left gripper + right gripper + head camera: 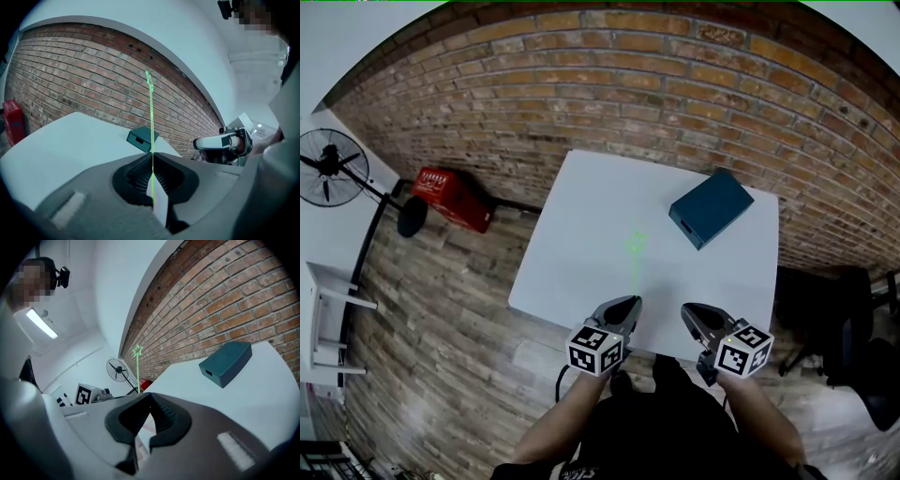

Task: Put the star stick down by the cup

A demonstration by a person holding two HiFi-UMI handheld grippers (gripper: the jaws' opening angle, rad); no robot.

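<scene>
Left gripper (628, 305): clenched on the stick, at the table's near edge.
Star stick (151, 117): upright from the left jaws, over the white table (600, 216).
Right gripper (690, 310): jaws pressed together, seemingly empty.
Box (711, 207): dark teal, table's far right corner.

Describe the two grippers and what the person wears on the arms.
Both the left gripper and right gripper have grey bodies narrowing to a black ribbed claw. Each carries a white cube printed with black square markers. A thin dark cable loops below the left one. The person wears a black top; no sleeves cover the forearms.
</scene>
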